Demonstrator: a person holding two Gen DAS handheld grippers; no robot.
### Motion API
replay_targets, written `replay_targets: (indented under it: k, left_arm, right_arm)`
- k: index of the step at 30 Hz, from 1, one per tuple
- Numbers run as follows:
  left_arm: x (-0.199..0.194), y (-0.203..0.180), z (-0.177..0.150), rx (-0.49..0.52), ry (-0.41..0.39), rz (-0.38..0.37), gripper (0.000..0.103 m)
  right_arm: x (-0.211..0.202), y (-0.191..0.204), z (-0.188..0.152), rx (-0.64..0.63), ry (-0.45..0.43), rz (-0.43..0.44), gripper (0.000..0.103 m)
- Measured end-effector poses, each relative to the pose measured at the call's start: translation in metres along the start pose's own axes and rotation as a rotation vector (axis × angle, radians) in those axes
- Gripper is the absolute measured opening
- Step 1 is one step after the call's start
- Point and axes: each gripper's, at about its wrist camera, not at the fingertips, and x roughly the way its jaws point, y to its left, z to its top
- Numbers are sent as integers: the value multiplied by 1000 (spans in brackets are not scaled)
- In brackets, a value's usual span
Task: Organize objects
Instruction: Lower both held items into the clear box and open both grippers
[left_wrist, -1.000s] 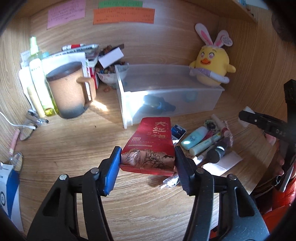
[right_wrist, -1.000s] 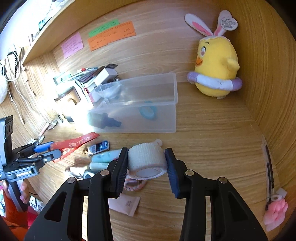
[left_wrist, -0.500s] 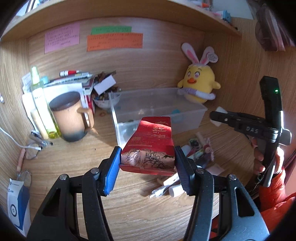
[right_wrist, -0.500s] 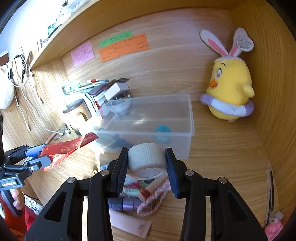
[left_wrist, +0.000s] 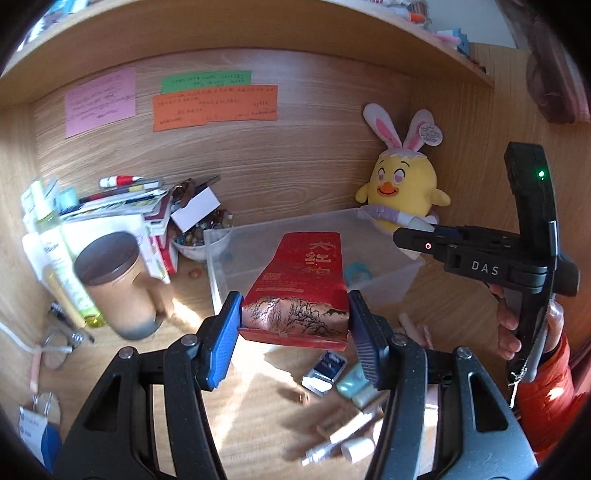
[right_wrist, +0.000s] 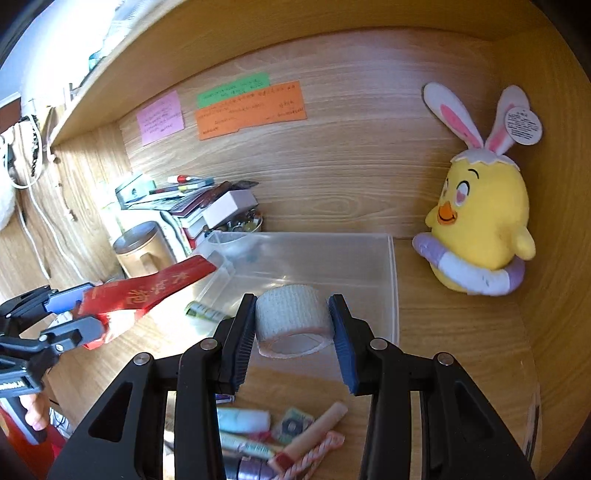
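My left gripper (left_wrist: 293, 334) is shut on a red tea packet (left_wrist: 301, 291) with gold characters, held in the air in front of the clear plastic bin (left_wrist: 400, 286). In the right wrist view the same packet (right_wrist: 147, 291) juts toward the bin's left end. My right gripper (right_wrist: 291, 339) is shut on a roll of white bandage tape (right_wrist: 291, 317), raised over the near wall of the bin (right_wrist: 391, 280). Small blue items lie inside the bin. Loose tubes, sticks and packets (right_wrist: 280, 439) are scattered on the desk below both grippers.
A yellow plush chick with rabbit ears (right_wrist: 480, 229) sits right of the bin. A brown lidded mug (left_wrist: 118, 288), bottles, stacked papers and a bowl of trinkets (left_wrist: 195, 240) crowd the back left. Sticky notes (left_wrist: 214, 105) hang on the back wall. A shelf runs overhead.
Both grippers have risen from the desk and drawn closer to the bin, each keeping its hold. The scattered items now lie lower in both views.
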Motion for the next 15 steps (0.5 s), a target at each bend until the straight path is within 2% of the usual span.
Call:
replay_targets:
  k: [8, 11, 15]
  left_arm:
    - [48, 9, 18, -1, 45, -7, 56]
    - [73, 12, 20, -6, 77, -9, 56]
    - [100, 18, 20, -17, 123, -1, 56]
  right_arm:
    - [26, -8, 26, -9, 30, -34, 36]
    - [43, -9, 29, -26, 53, -72, 36]
    - [69, -10, 27, -27, 103, -75, 36]
